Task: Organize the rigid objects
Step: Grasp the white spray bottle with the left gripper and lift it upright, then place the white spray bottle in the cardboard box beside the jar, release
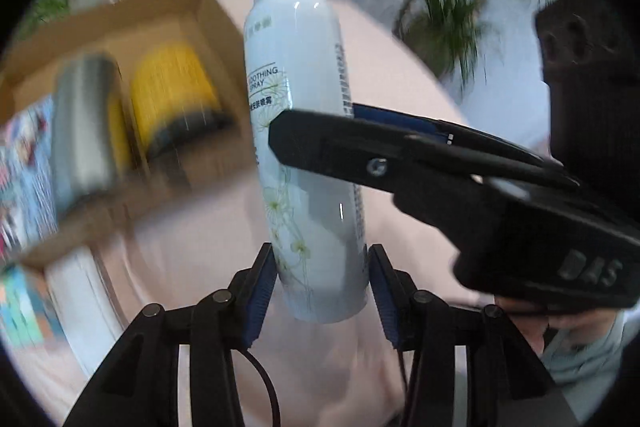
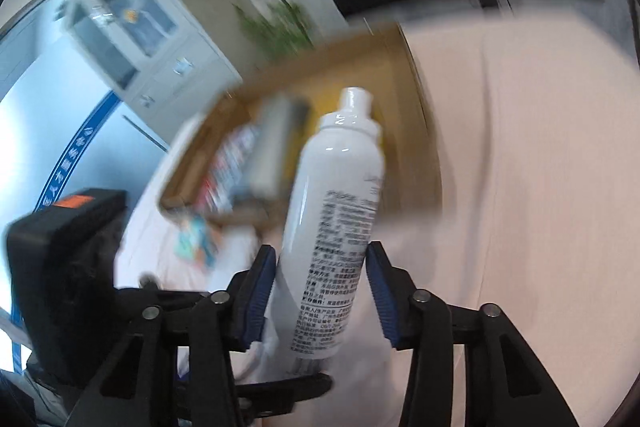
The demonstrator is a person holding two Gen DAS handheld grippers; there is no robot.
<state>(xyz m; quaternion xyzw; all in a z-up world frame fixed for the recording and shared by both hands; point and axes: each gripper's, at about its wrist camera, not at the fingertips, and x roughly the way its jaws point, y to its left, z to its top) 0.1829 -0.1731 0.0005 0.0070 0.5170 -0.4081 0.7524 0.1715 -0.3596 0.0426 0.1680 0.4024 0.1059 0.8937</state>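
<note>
I see the white soothing spray can (image 1: 304,147) standing nearly upright in the centre of the left wrist frame, nozzle end toward the top, raised above the pink tablecloth (image 1: 400,75). My left gripper (image 1: 322,287) has its blue pads either side of the can's base, the left pad touching and a thin gap showing at the right pad, so I cannot tell if it is clamped. My right gripper (image 1: 316,123) reaches in from the right of that frame and its fingers pinch the can at mid-body. In the right wrist frame the can (image 2: 336,207) sits between that gripper's (image 2: 322,287) pads, both close against its sides. Behind it, at centre, lies the open cardboard box (image 2: 416,131). In the left wrist frame the box (image 1: 208,27) fills the left side, holding a blurred yellow container (image 1: 172,95) and a grey cylinder (image 1: 84,123) side by side
</note>
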